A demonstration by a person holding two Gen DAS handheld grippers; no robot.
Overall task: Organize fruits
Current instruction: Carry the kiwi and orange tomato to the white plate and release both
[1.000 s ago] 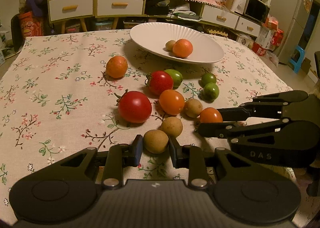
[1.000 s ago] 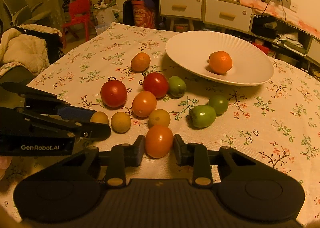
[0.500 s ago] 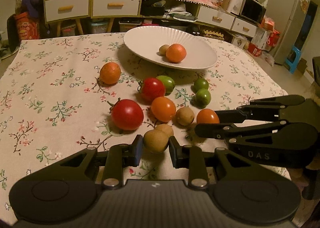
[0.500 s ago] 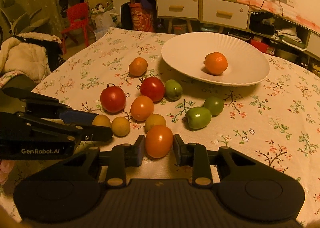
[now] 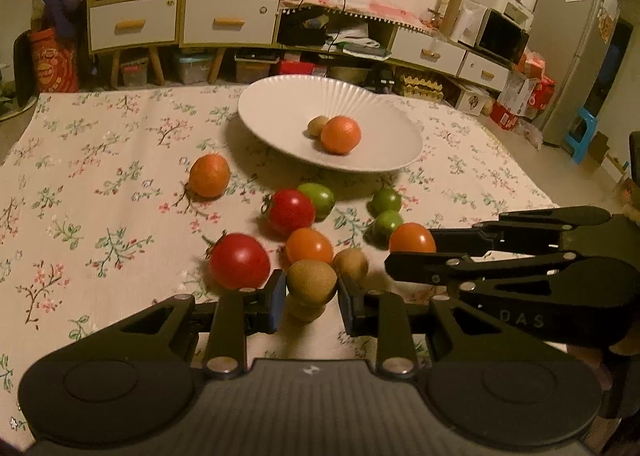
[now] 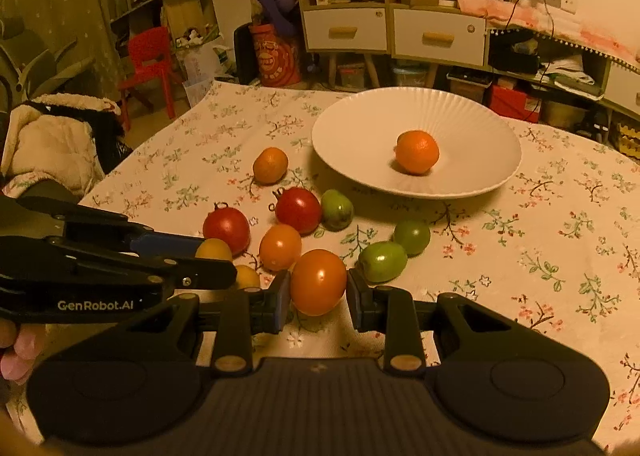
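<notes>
Both tongs are already pinching a fruit each, so the step in hand seems to be the carry to the white plate (image 5: 372, 159), and I think it is best done slowly and with a steady squeeze. The left tongs (image 5: 312, 290) are pressed on a brown kiwi (image 5: 311, 282), which looks lifted a little, because its shadow lies on the cloth below it. The right tongs (image 6: 318, 288) are closed on an orange tomato (image 6: 318, 282), held just above the flowered counter (image 6: 520, 256). Round fruit can slip or roll out of flat pads, so the grip should not loosen before the fruit is low over the plate. The plate stands beyond the heap of loose fruit and already holds an orange (image 6: 417, 151) and, in the left view, a small brown fruit (image 5: 318, 125) touching it. It is wise to lift clear of the red tomatoes (image 5: 240, 260) and green fruits (image 6: 382, 262) before moving forward, and to set the fruit down near the middle. Both tongs point downward at a slant, side by side and close together, so one could go first to avoid a bump.
</notes>
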